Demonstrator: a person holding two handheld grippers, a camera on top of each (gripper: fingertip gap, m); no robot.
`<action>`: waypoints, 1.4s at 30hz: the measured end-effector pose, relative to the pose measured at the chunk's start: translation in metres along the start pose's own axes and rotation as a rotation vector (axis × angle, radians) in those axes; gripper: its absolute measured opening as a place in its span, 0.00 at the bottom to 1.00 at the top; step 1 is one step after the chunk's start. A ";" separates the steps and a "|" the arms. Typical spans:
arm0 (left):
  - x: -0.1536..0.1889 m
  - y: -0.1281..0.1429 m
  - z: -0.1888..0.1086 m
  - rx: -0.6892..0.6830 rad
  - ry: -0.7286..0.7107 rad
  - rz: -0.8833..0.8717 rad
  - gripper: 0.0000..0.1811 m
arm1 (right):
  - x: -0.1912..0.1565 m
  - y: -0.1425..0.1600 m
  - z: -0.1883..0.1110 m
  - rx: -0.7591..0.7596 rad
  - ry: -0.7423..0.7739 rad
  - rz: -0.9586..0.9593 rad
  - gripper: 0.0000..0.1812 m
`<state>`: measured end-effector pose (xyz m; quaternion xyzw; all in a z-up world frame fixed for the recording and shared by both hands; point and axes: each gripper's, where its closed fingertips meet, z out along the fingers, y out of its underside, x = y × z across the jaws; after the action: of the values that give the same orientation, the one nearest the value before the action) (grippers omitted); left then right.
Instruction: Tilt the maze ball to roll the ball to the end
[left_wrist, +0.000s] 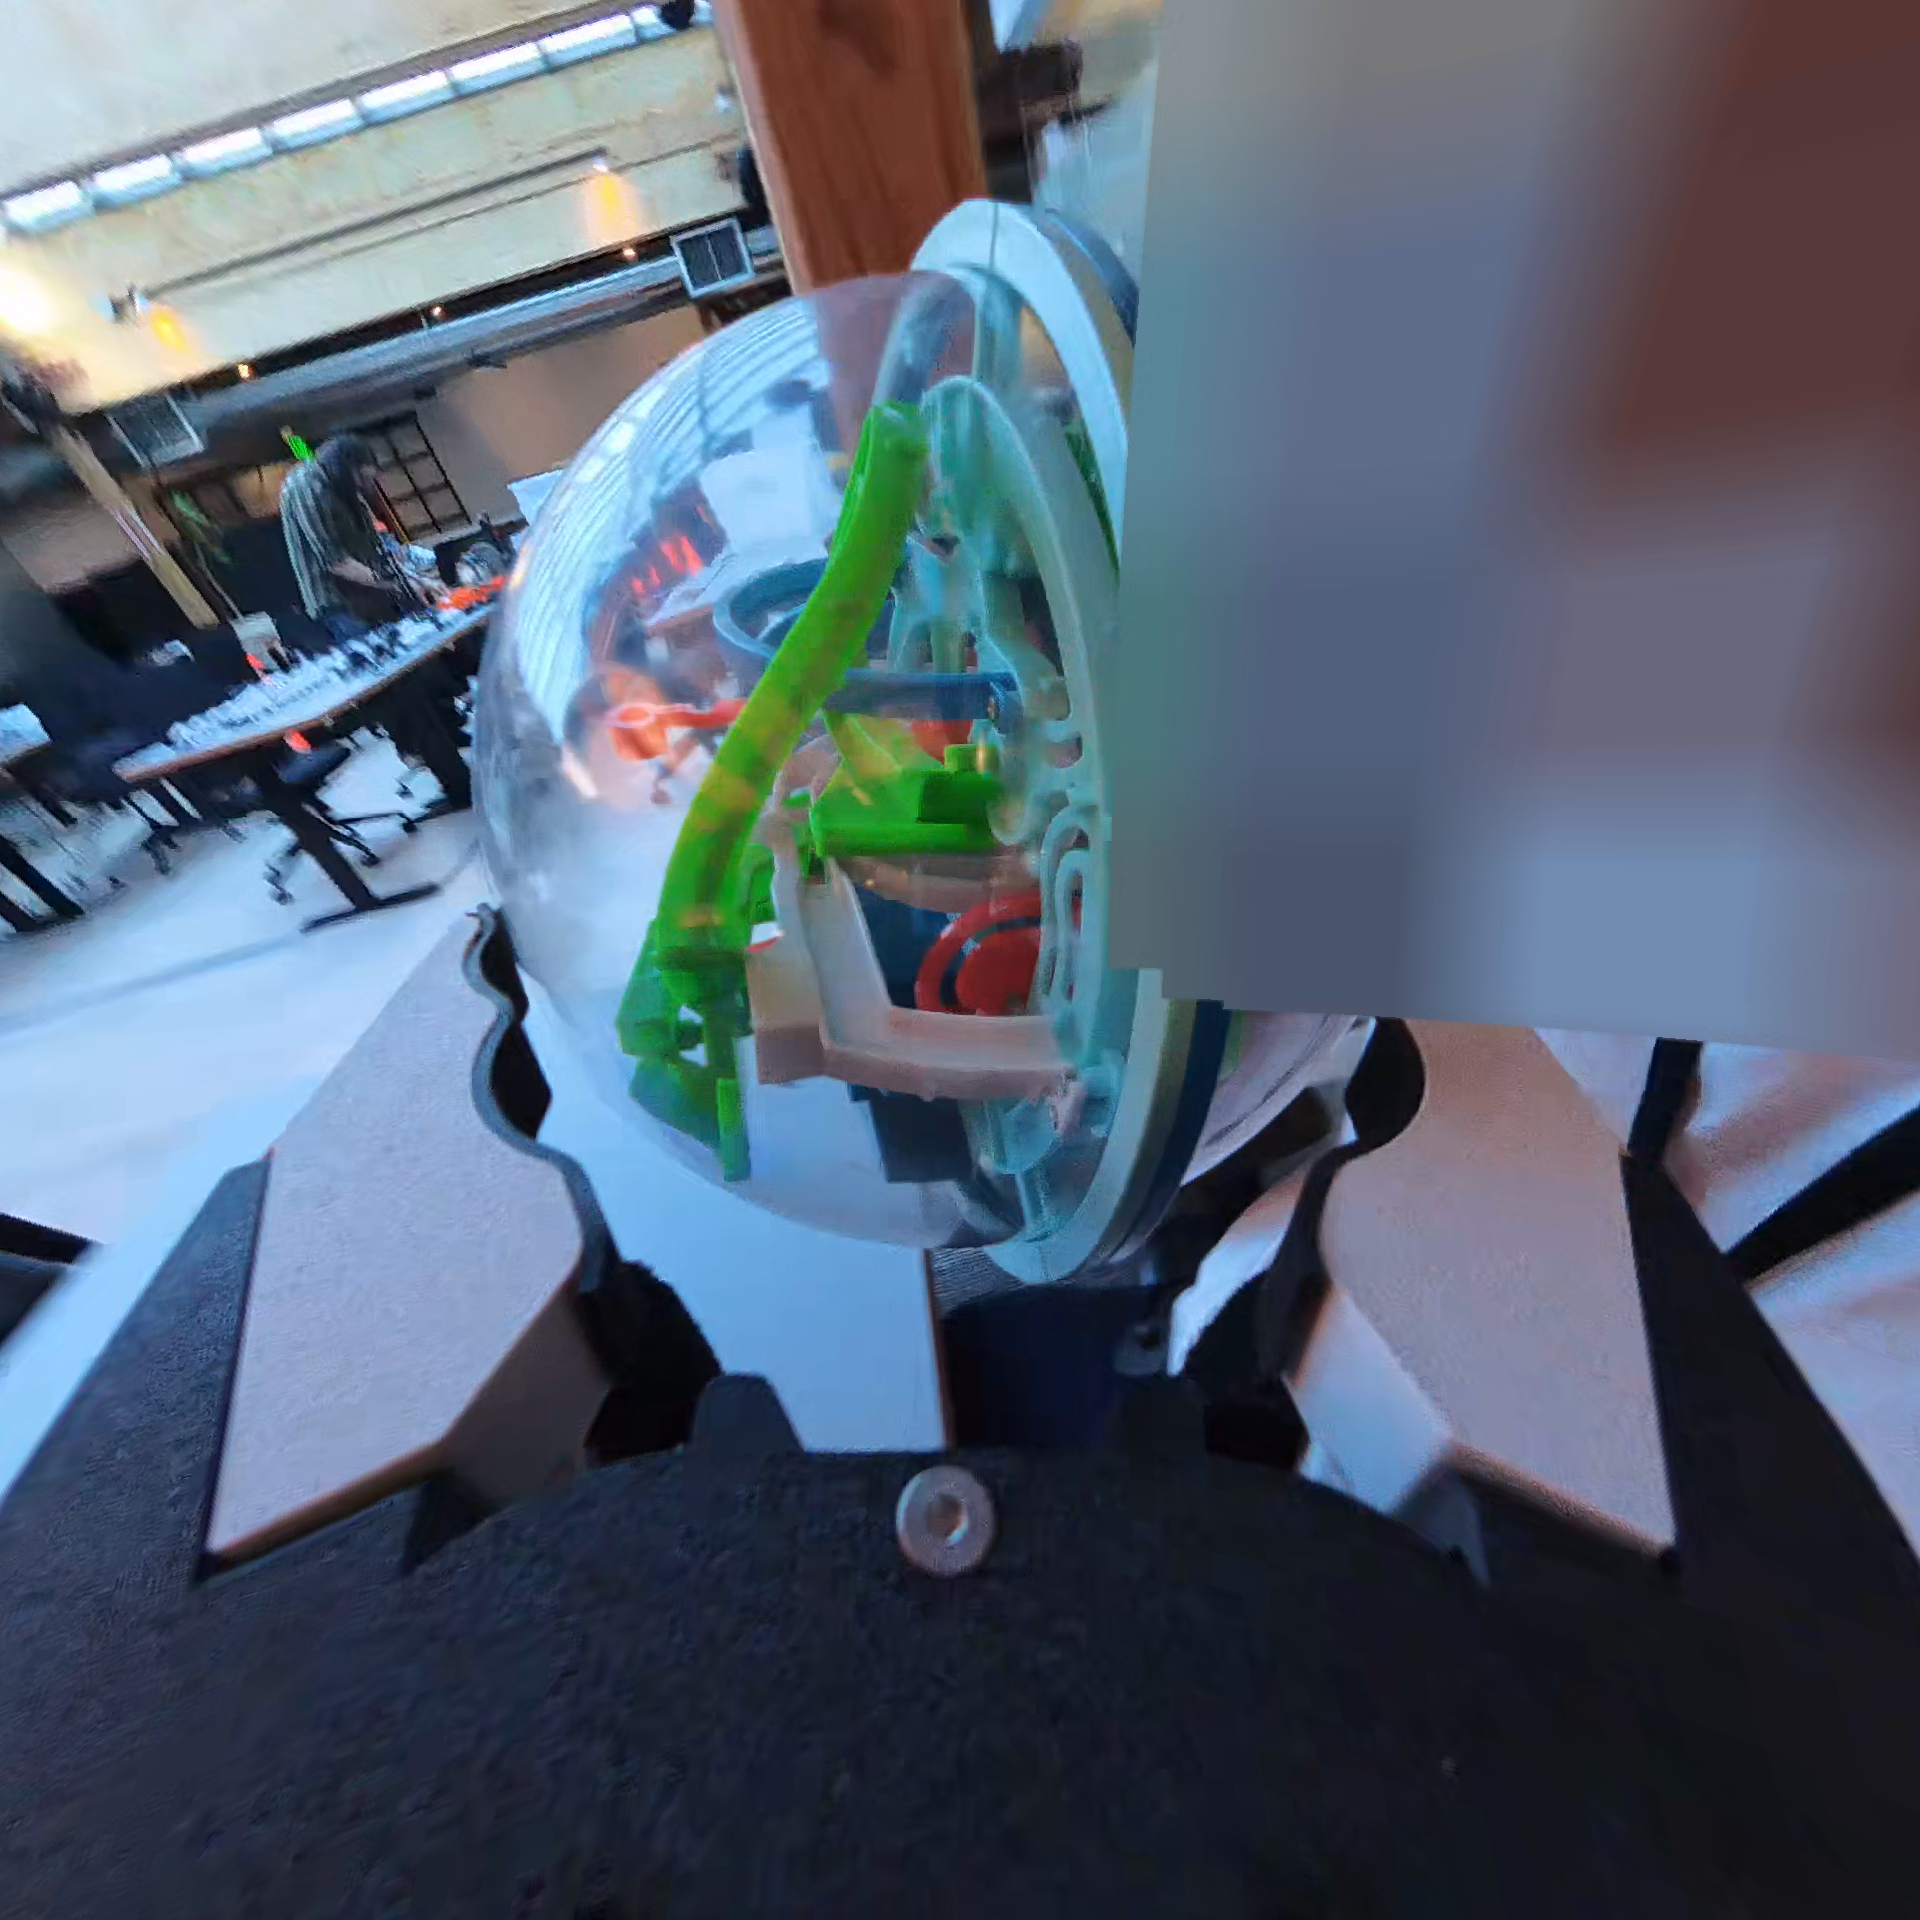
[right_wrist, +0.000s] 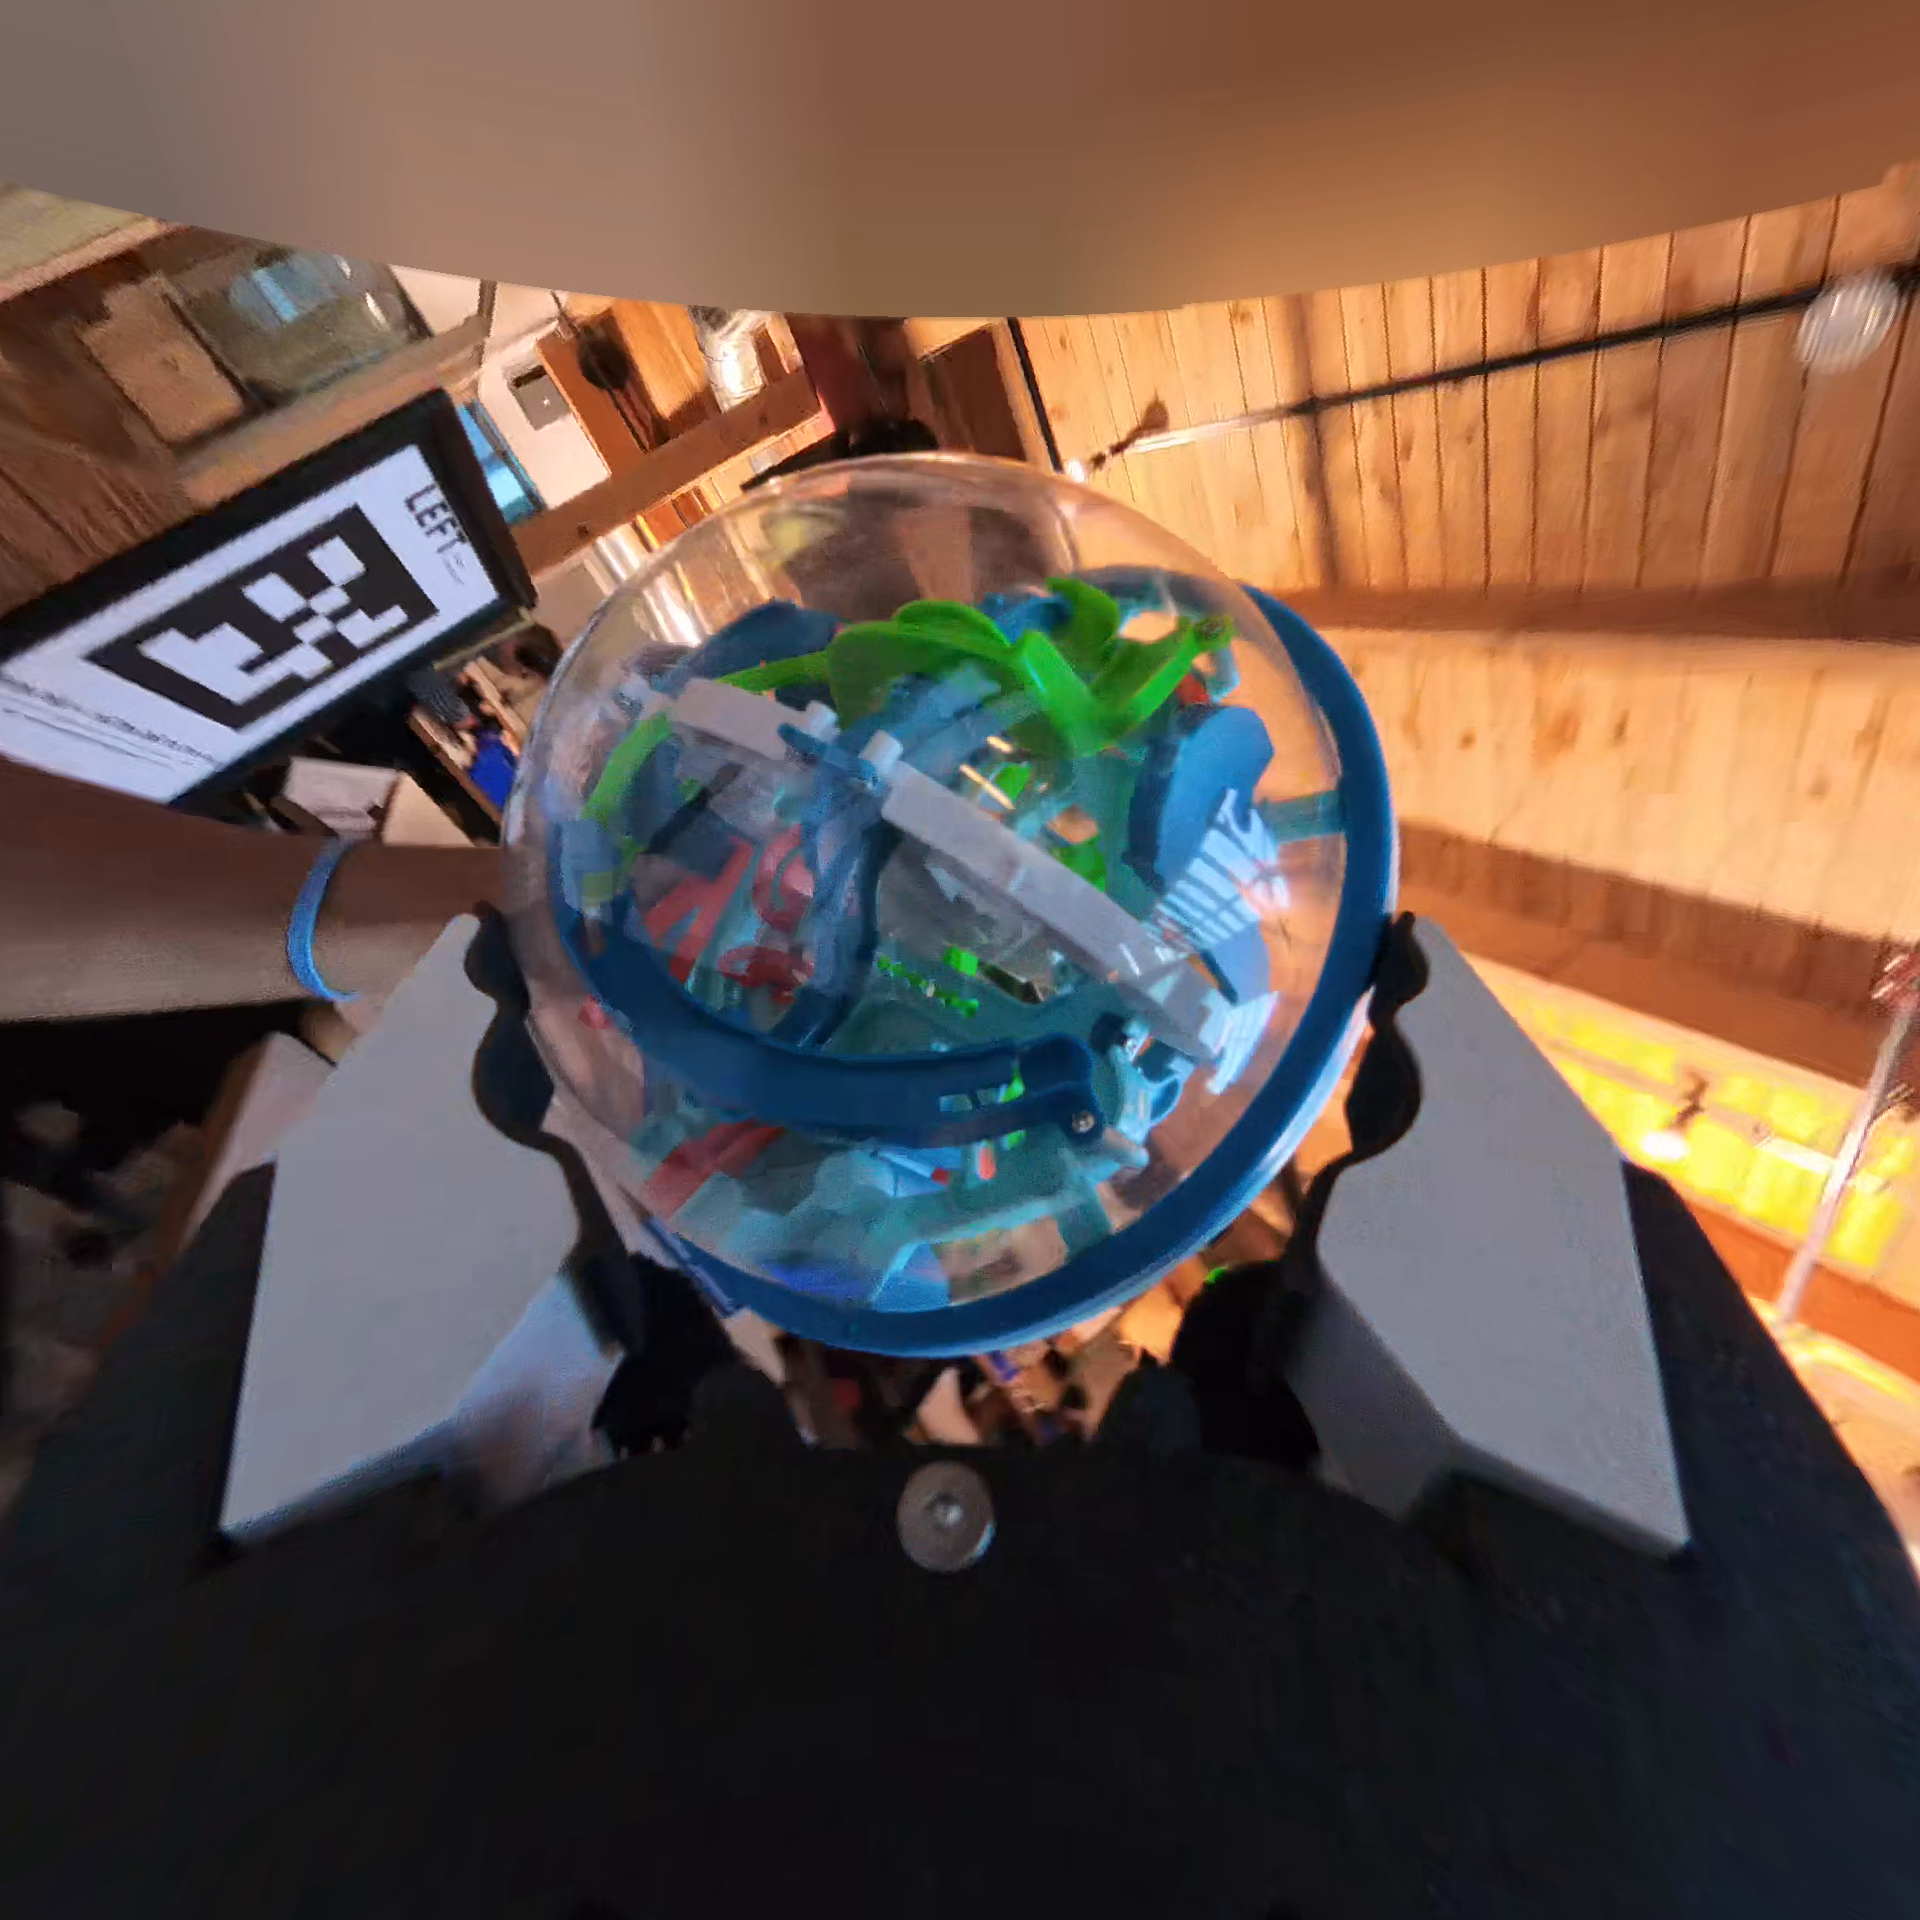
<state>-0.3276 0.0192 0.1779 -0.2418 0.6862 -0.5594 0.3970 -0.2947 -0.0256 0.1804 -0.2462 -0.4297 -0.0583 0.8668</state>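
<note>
The maze ball (left_wrist: 790, 790) is a clear sphere with green, blue, white and red tracks inside and a white and blue ring around its middle. It is held up in the air. My left gripper (left_wrist: 935, 1039) is shut on it, with one finger on each side of its lower half. My right gripper (right_wrist: 940, 966) is also shut on the maze ball (right_wrist: 935, 894), its fingertips (right_wrist: 1397, 977) against the blue ring. In the right wrist view the left gripper's marker plate (right_wrist: 249, 613) shows at the upper left. I cannot make out the small ball inside.
A forearm with a blue wristband (right_wrist: 322, 914) reaches in from the left. Long work tables with chairs (left_wrist: 260, 727) and a standing person (left_wrist: 332, 520) are far off on the left. A wooden post (left_wrist: 862, 135) stands behind the ball, and wooden planks (right_wrist: 1558, 416) are overhead.
</note>
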 end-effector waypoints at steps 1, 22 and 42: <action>0.006 -0.009 0.002 -0.026 0.001 0.069 0.85 | 0.001 -0.009 0.001 -0.001 -0.001 -0.059 0.85; 0.102 -0.099 0.026 -0.380 -0.017 0.760 0.85 | -0.004 -0.135 0.004 0.320 0.021 -0.682 0.85; 0.045 -0.082 0.013 -0.333 -0.075 0.520 0.86 | 0.026 -0.068 0.016 0.151 0.074 -0.403 0.84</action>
<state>-0.3516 -0.0438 0.2434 -0.1401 0.7923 -0.3097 0.5067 -0.3110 -0.0741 0.2341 -0.0872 -0.4415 -0.2071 0.8687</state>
